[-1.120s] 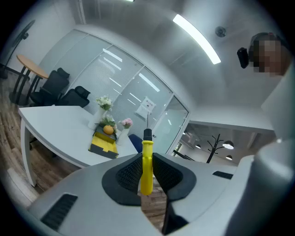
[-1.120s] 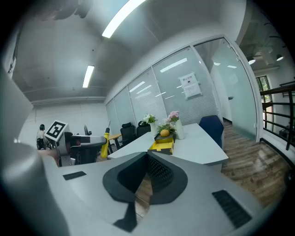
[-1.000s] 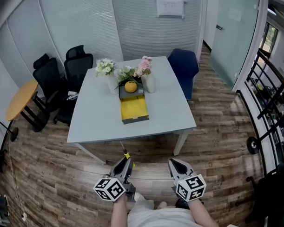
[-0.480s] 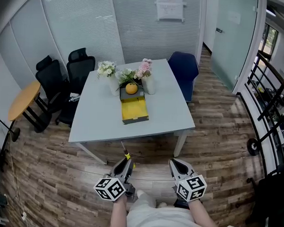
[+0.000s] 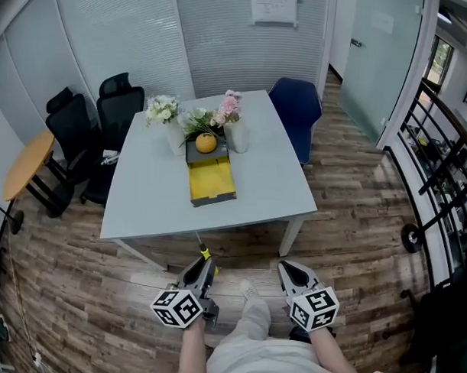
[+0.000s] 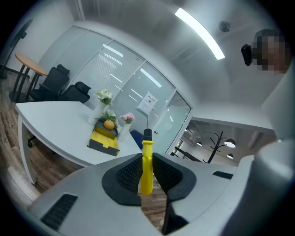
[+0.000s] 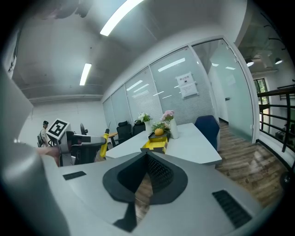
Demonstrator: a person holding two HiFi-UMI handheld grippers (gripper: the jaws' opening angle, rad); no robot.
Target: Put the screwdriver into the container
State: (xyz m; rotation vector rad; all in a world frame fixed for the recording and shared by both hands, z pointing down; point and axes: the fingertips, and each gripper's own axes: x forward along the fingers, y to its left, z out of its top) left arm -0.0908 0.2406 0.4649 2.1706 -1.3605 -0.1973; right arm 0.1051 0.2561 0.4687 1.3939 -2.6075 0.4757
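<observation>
Short of the table, the left gripper clamps the screwdriver by its handle, shaft aimed toward the container for delivery; the right gripper rides empty, jaws together.

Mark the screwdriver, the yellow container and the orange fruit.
screwdriver (image 6: pixel 146 168), left gripper view, yellow handle.
yellow container (image 5: pixel 211 181), head view, bare yellow floor.
orange fruit (image 5: pixel 206 143), head view, its top.

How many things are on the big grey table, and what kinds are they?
Vases of flowers: 2
Orange: 1
Yellow container: 1
Total: 4
</observation>
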